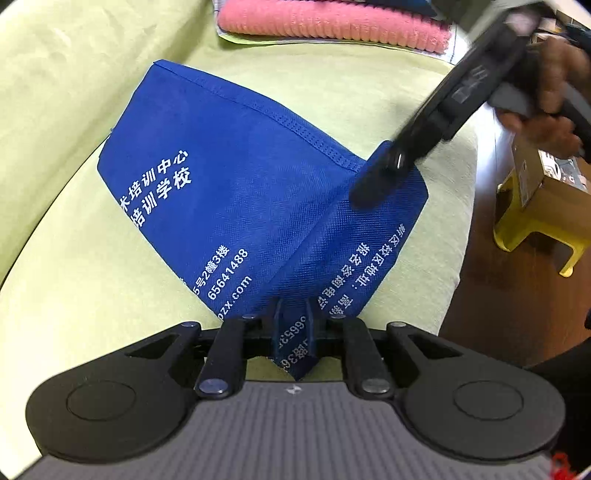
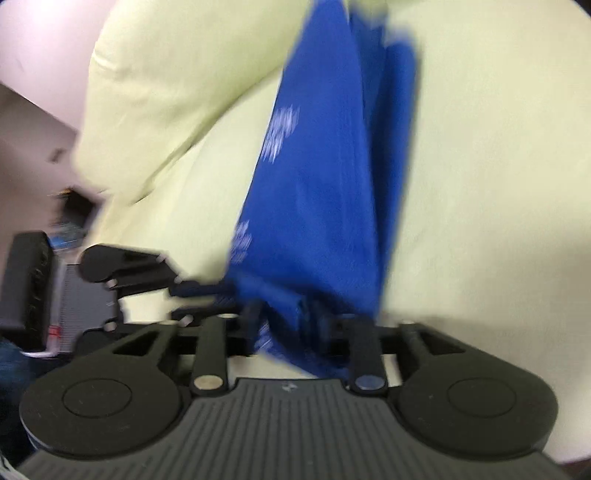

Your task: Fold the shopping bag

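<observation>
Left gripper (image 1: pixel 293 325): jaws clenched on a bunched corner of the blue shopping bag (image 1: pixel 236 192); a printed tail of fabric hangs back from between the jaws towards the camera. Ahead of these jaws the bag fans out across the pale green sofa cushion (image 1: pixel 74 258), one printed panel lying flat and a second panel turned over it along a diagonal crease.

Right gripper (image 2: pixel 295 325): blue fabric sits between its jaws, but the right wrist view is smeared by motion, so whether the pads press on it or stand released cannot be told. In the left wrist view its black fingers (image 1: pixel 373 177) rest at the far folded corner of the bag, and the person's hand (image 1: pixel 554 92) shows behind them.

Beyond the bag: a pink ribbed cloth (image 1: pixel 332 26) at the far edge of the cushion, and a yellow stool (image 1: pixel 535 236) carrying a cardboard box (image 1: pixel 550 184) on the floor off to the right.

Risks, as a judgement: the nonwoven fabric looks springy, so the turned panel may flop open if the far corner is let go before the crease is pressed. The left grip holds only a small bunch; a sideways pull could slip it free or drag the whole bag across the soft cushion, skewing the fold.
</observation>
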`<state>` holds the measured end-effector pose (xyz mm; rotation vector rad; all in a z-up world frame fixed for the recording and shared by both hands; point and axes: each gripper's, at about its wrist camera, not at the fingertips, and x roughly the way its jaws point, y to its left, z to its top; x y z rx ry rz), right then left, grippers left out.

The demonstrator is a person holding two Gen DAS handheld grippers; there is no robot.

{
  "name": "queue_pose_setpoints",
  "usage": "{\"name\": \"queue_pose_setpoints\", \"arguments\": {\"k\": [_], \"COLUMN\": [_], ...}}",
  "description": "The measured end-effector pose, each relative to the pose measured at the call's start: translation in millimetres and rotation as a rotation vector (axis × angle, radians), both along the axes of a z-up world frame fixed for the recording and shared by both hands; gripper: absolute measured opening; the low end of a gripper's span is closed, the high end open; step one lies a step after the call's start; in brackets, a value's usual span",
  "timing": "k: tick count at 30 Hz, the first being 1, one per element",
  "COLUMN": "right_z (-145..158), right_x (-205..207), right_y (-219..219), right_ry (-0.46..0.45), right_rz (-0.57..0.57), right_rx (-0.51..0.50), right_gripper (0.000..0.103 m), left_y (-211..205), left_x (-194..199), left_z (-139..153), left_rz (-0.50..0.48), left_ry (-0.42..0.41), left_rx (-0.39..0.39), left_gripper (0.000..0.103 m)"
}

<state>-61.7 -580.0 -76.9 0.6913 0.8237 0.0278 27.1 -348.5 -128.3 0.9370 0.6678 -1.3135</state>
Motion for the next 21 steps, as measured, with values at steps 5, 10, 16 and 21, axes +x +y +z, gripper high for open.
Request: {"name": "queue_pose_setpoints", "arguments": {"k": [5, 10, 16, 21], "right_z": [34.1, 12.4, -8.2, -8.1], "right_x": [-34.2, -33.7, -17.0, -3.6], "right_y": [75.5, 119.7, 114.9, 112.1], "right_ry": [-0.158, -0.189, -0.105, -0.072], "right_rz": [0.025, 0.100, 0.096, 0.102], "right_rx": [-0.579, -0.750, -0.753, -0.727], "right_gripper": [0.014, 0.004, 0.000, 0.000], "left_y": [-4.6, -6.2, -5.7, -2.0], "left_x": [-1.8, -6.6, -5.4, -14.9], "left_z": [4.2, 3.2, 1.5, -1.2], "left_rz": [0.020, 0.037, 0.055, 0.019], "left_ry": [0.013, -0.004, -0.015, -0.098], "left_rx": [0.013, 0.016, 0.010, -0.001], "left_gripper": [0.015, 0.015, 0.015, 0.015]}}
